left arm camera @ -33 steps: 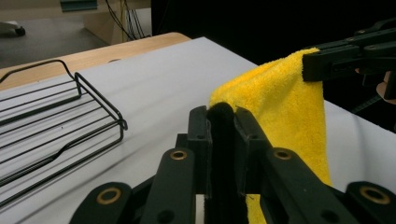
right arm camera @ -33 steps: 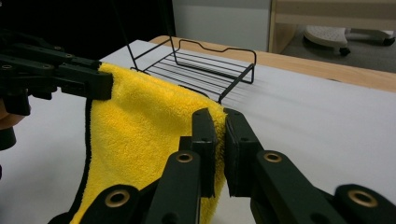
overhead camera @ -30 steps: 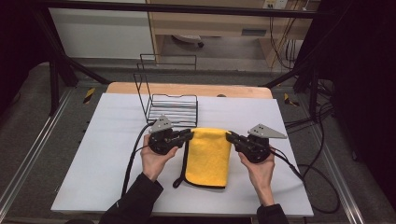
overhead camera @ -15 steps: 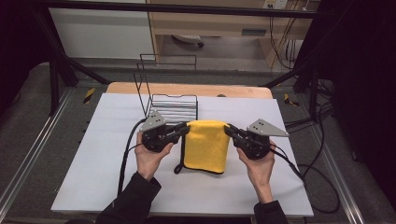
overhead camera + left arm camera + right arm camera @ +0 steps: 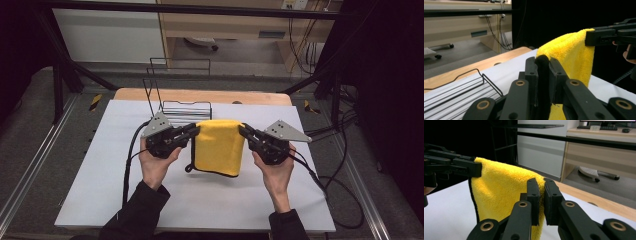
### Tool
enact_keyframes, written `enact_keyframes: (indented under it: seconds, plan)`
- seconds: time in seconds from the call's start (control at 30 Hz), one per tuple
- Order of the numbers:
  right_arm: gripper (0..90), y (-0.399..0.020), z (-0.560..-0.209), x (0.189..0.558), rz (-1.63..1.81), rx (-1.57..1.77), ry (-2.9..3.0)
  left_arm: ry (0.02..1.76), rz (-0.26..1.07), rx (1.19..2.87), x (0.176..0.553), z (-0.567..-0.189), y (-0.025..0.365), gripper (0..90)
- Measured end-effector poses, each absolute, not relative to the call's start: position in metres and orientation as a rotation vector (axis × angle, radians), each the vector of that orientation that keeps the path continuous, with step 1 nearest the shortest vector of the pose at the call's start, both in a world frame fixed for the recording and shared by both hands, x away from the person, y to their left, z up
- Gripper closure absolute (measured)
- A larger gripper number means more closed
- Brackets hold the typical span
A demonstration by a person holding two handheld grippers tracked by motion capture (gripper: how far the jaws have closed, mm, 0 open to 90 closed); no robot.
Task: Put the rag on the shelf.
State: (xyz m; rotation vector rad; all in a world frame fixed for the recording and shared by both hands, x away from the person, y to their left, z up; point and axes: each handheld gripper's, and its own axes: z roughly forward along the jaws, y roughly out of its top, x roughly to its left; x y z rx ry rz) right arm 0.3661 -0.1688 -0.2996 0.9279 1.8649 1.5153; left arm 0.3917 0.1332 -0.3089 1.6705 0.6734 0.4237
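left hand-held gripper (image 5: 194, 131) | right hand-held gripper (image 5: 244, 131) | yellow cloth (image 5: 218, 147) clamped between, hanging

This looks like a lab or research workspace. A white tabletop (image 5: 100, 165) sits inside a dark metal frame (image 5: 65, 75), with black curtains (image 5: 390, 75) on the right. Loose cables (image 5: 300, 40) hang at the far right, beside a pale wooden desk (image 5: 240, 22). An office chair base (image 5: 200, 44) stands on the grey floor (image 5: 30, 130) beneath it.
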Motion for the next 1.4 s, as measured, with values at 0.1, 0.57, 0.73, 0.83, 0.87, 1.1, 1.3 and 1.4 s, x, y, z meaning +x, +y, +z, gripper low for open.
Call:
enact_keyframes:
  seconds: [0.1, 0.57, 0.73, 0.83, 0.87, 1.1, 1.3, 1.4]
  plan:
    - [84.3, -0.165, -0.294, 0.366, 1.525, 0.907, 1.845, 0.674, 0.438, 1.658, 0.392, -0.305, 0.136, 79.5]
    - [84.3, -0.144, -0.280, 0.375, 1.578, 0.854, 1.789, 0.683, 0.504, 1.587, 0.395, -0.287, 0.156, 79.6]
    - [84.3, -0.136, -0.274, 0.379, 1.586, 0.833, 1.781, 0.685, 0.527, 1.573, 0.397, -0.280, 0.163, 79.6]
    - [84.3, -0.133, -0.268, 0.382, 1.591, 0.823, 1.774, 0.681, 0.538, 1.560, 0.398, -0.275, 0.167, 79.6]
    - [84.3, -0.133, -0.268, 0.382, 1.591, 0.823, 1.774, 0.681, 0.538, 1.553, 0.399, -0.273, 0.168, 79.6]
    - [84.3, -0.122, -0.254, 0.391, 1.603, 0.800, 1.745, 0.683, 0.570, 1.524, 0.401, -0.259, 0.176, 79.7]
    - [84.3, -0.114, -0.244, 0.397, 1.611, 0.780, 1.725, 0.683, 0.594, 1.503, 0.405, -0.246, 0.183, 79.6]
    - [84.3, -0.110, -0.238, 0.399, 1.620, 0.771, 1.713, 0.685, 0.593, 1.482, 0.407, -0.241, 0.186, 79.7]
